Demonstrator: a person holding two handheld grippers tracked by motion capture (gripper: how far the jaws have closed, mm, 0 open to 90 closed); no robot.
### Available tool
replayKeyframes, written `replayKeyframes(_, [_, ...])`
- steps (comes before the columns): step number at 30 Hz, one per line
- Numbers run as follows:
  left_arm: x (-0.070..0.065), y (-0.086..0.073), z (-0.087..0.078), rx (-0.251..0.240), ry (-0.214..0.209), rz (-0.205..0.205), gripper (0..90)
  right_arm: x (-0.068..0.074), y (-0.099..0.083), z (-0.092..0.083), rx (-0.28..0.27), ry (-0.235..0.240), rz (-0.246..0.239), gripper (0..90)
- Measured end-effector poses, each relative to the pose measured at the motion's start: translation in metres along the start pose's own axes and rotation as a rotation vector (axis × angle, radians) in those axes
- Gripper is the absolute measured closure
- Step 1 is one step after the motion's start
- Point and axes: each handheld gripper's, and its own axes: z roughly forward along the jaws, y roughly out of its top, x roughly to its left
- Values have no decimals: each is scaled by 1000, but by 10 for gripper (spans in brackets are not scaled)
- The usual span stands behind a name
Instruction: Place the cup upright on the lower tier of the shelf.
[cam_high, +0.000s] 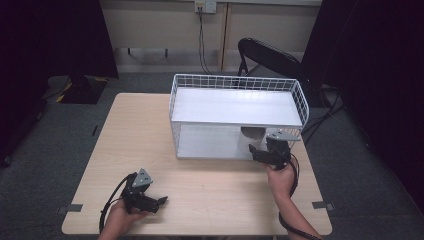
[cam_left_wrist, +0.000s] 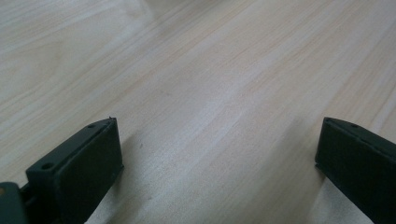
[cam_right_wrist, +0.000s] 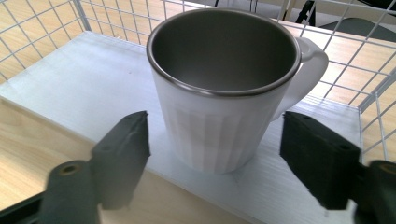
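Black right tongs (cam_right_wrist: 212, 154) at the bottom of the right gripper view stand wide open, flanking without touching a white steel-lined mug (cam_right_wrist: 224, 88) on the lower shelf of the white wire rack (cam_high: 186, 82). Left tongs (cam_left_wrist: 219, 158) gape empty over the pale wooden surface (cam_left_wrist: 196, 70).

Left hand-held gripper (cam_high: 161, 201) rests low, jaws wide; right hand-held gripper (cam_high: 254, 152) gapes forward.

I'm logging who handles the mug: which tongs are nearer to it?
Right. The right tongs stand open at the mug on the rack's lower shelf, not touching it. The left tongs rest far away, near the table's front edge.
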Motion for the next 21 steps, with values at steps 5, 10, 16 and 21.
replayKeyframes(5, [0,0,0,0,0,2,0,2,1,-3,0,28,-18,181])
replayKeyframes(10, [0,0,0,0,-1,2,0,5,-3,-9,-7,44,-25,146])
replayKeyframes(16, [0,0,0,0,0,2,0,8,-5,-14,-18,69,-35,138])
replayKeyframes(21, [0,0,0,-1,-2,0,0,15,-7,-20,-26,99,-60,136])
